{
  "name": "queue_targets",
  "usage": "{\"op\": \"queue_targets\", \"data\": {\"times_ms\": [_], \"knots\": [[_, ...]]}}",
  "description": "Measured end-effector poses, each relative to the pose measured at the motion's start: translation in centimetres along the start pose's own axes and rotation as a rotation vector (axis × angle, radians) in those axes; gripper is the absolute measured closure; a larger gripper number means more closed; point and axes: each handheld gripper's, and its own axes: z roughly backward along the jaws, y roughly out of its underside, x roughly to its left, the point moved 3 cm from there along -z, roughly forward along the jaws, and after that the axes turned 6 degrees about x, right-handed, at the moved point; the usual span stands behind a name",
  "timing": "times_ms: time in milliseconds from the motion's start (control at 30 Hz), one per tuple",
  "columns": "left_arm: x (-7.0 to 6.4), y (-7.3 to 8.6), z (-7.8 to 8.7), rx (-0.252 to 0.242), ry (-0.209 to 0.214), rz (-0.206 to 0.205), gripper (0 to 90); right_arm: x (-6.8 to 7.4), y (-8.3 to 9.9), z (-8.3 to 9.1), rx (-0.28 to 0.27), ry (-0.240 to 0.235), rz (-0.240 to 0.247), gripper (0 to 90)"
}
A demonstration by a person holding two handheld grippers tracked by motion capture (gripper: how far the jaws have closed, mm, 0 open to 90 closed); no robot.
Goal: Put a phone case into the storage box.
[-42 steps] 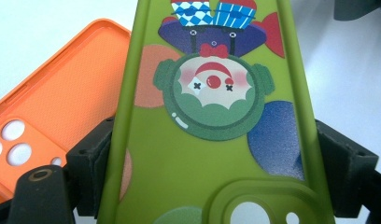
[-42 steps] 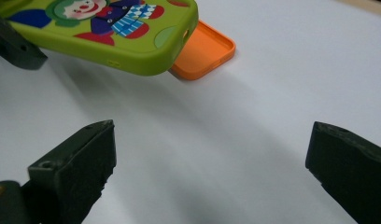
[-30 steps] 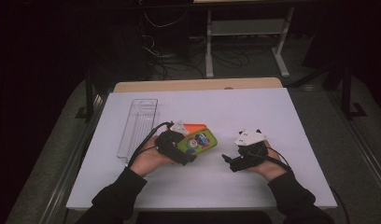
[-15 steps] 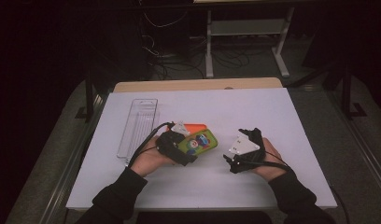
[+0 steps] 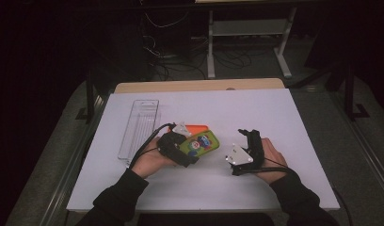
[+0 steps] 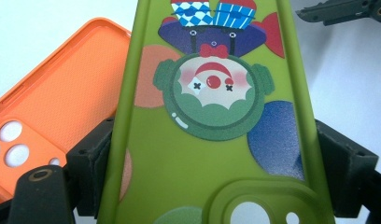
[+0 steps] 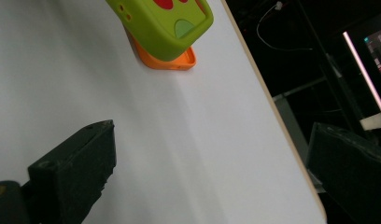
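A green phone case [image 5: 202, 143] printed with a clown [image 6: 212, 88] sits between the jaws of my left gripper [image 5: 185, 151], which is shut on its camera-hole end [image 6: 216, 154]. An orange phone case [image 5: 198, 128] lies inside-up on the white table, partly under the green one [image 7: 165, 18]; its edge [image 7: 166, 61] sticks out below. My right gripper [image 5: 249, 134] is off to the right of both cases. Its jaws stand wide apart with nothing between them [image 7: 212, 154] and point toward the table's far side.
A clear plastic tray [image 5: 139, 127] lies lengthwise on the left part of the white table [image 5: 275, 113]. A wooden strip [image 5: 199, 85] runs along the far edge. Beyond it are dark floor, cables and a metal stand.
My right gripper has turned in the hand, so its jaws now point away toward the far side, and it has shifted slightly left. The left gripper and the green case stay put.
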Motion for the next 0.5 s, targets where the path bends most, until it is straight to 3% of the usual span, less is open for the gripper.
{"op": "queue_targets", "data": {"times_ms": [100,133,200,267,467,500], "knots": [[0.07,-0.03,0.02,-0.003,-0.008,-0.008,15.3,0.18,-0.14,0.01,-0.004,0.031,0.05,1.0],[0.07,-0.04,0.03,-0.001,-0.008,-0.009,15.3,0.32,-0.22,-0.02,-0.01,0.04,0.038,1.0],[-0.13,-0.06,-0.08,-0.017,-0.005,0.019,15.3,0.33,-0.28,-0.08,-0.013,0.059,0.094,1.0],[-0.18,-0.09,-0.11,-0.024,-0.004,0.028,15.3,0.51,-0.36,-0.04,-0.008,0.072,0.118,1.0],[-0.14,-0.05,-0.04,-0.015,-0.001,0.028,15.3,0.83,-0.58,0.04,-0.003,0.137,0.21,1.0],[0.02,0.02,0.12,0.006,-0.004,0.007,15.3,0.87,-0.6,0.05,-0.002,0.147,0.226,1.0]]}}
